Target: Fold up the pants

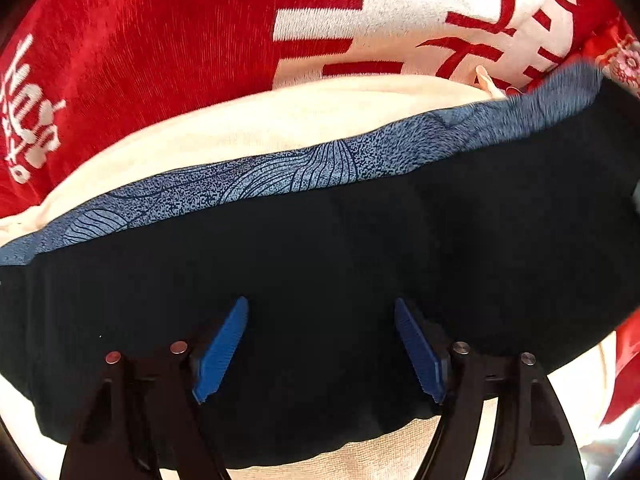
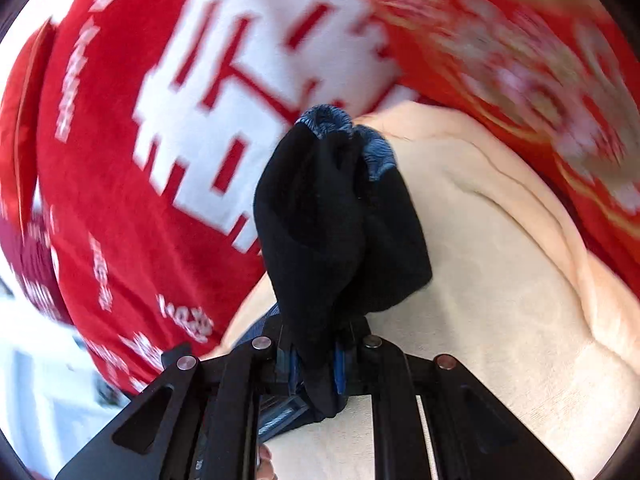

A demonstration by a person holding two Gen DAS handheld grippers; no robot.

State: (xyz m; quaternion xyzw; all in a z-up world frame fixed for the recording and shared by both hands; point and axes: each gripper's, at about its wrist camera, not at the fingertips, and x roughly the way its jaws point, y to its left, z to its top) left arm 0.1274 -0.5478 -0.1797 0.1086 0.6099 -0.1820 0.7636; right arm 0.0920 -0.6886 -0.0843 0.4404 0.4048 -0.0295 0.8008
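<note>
The pants (image 1: pixel 320 248) are black with a blue patterned band (image 1: pixel 320 164) along the far edge. In the left wrist view they lie spread across a cream blanket (image 1: pixel 280 120). My left gripper (image 1: pixel 320 344) is open, its blue pads (image 1: pixel 222 350) just above the black cloth with nothing between them. In the right wrist view my right gripper (image 2: pixel 316 364) is shut on a bunched part of the pants (image 2: pixel 340 216), which stands up in front of the camera with the blue band (image 2: pixel 376 156) at its top. The fingertips are hidden by the cloth.
A red blanket with white lettering (image 1: pixel 160 40) lies beyond the cream blanket and also shows in the right wrist view (image 2: pixel 140 160). A red floral cloth (image 2: pixel 520 60) is at the right. The cream blanket (image 2: pixel 500 280) fills the right side there.
</note>
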